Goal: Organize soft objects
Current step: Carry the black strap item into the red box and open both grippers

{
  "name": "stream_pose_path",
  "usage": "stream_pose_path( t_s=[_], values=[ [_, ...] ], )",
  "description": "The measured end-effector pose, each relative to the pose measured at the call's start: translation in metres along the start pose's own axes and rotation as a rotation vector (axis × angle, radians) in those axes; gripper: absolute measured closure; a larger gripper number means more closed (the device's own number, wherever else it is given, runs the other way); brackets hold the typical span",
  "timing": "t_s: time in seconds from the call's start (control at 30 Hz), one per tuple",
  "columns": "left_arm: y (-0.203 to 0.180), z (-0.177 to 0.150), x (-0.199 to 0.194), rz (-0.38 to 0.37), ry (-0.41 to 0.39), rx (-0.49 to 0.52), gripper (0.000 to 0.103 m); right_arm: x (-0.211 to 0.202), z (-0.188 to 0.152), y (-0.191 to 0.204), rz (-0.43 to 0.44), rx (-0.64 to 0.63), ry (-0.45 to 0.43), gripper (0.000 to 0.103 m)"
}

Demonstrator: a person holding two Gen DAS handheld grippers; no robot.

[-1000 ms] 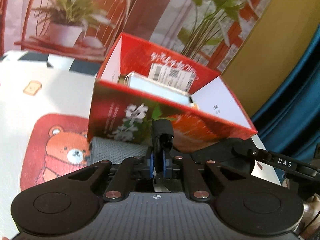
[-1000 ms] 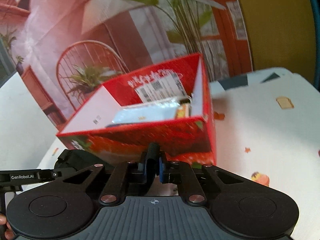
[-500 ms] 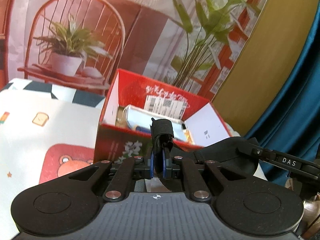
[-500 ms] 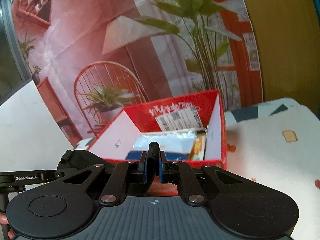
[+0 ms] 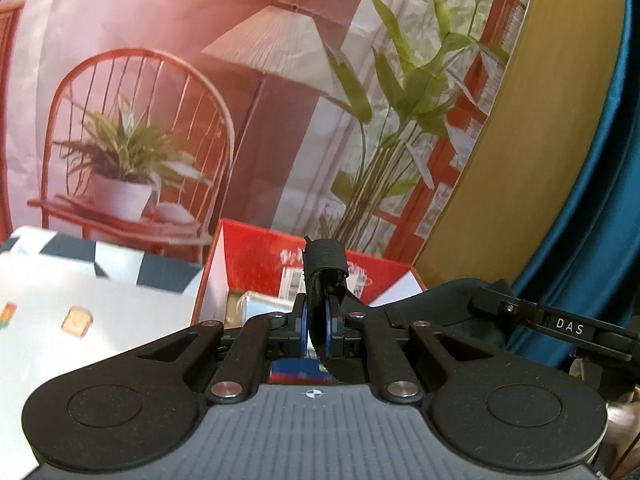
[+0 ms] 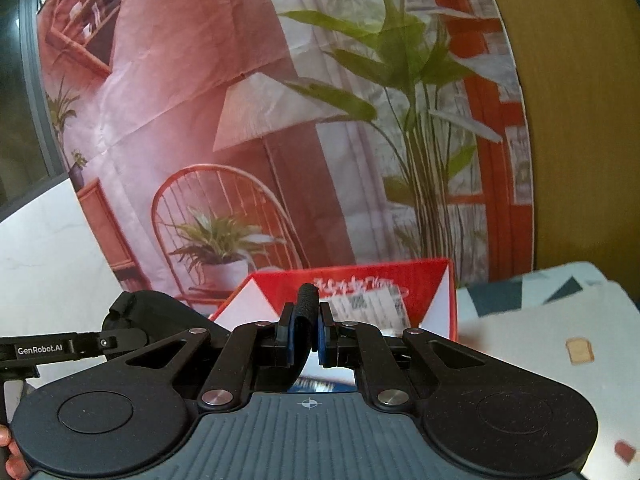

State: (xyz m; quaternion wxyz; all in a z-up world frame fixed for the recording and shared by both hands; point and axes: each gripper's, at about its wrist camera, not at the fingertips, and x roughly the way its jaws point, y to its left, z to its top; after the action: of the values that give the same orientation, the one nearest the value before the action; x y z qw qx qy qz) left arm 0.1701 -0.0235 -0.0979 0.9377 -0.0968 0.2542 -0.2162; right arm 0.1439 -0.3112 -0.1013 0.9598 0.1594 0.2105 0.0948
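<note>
Your bench (image 5: pixel 120 312) carries a white cloth printed with small toast motifs and a dark check border at its far edge. Behind it hangs a creased printed backdrop (image 5: pixel 160 60) showing a red chair, a potted plant, a lamp and tall green leaves; a yellow wall (image 5: pixel 552 160) and a blue curtain (image 5: pixel 616 220) stand to the right. A red cardboard box (image 5: pixel 256 256) sits open at the far edge of the bench, white inside its side flaps, with a barcode label on the inner back wall and pale packets lying inside. Your left hand-held gripper (image 5: pixel 316 320) is clenched on a black strap (image 5: pixel 324 256), ribbed and folded, rising upright between the blue pads, in front of the box. Your right hand-held gripper (image 6: pixel 310 332) also pinches black ribbed fabric, its fingers nearly together; 1 dark fold curves out below the pads. Whether both hold the same piece, you cannot tell. The red box (image 6: pixel 360 276) lies straight ahead in the right wrist view too.
</note>
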Motion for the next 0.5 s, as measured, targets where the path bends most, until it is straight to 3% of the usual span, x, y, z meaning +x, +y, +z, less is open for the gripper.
stream_pose_path(
  t_s=[0.27,0.5],
  values=[
    [0.001,0.018,0.051,0.030,0.024,0.037,0.094,0.057,0.011,-0.001,-0.041,-0.067,0.042,0.094],
    [0.011,0.009,0.098,0.051,0.112,0.049,0.094,0.102,0.001,-0.012,-0.063,-0.099,0.109,0.094]
  ],
)
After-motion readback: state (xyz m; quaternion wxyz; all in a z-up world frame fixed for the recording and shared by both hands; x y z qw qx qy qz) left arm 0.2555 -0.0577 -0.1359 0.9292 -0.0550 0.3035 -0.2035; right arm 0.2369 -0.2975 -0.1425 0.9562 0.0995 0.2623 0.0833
